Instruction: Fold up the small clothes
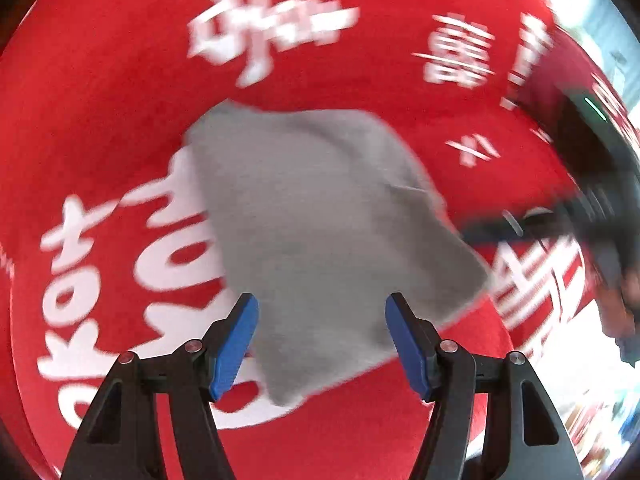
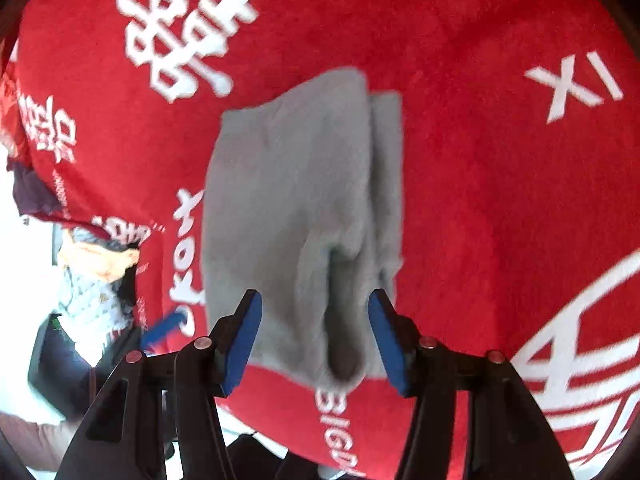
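A small grey garment (image 1: 320, 216) lies folded on a red cloth with white lettering (image 1: 100, 80). My left gripper (image 1: 322, 344) is open and empty, its blue pads (image 1: 234, 344) straddling the garment's near edge from above. In the right wrist view the same grey garment (image 2: 296, 208) lies in layered folds with a crease near its close end. My right gripper (image 2: 316, 340) is open and empty, its blue pads (image 2: 386, 344) either side of the garment's near end. The right gripper also shows blurred in the left wrist view (image 1: 592, 208).
The red cloth (image 2: 500, 160) covers the whole table. Its edge runs along the left (image 2: 80, 216) of the right wrist view, with a person's patterned clothes (image 2: 88, 292) beyond it. The left gripper's blue pad (image 2: 160, 328) shows blurred there.
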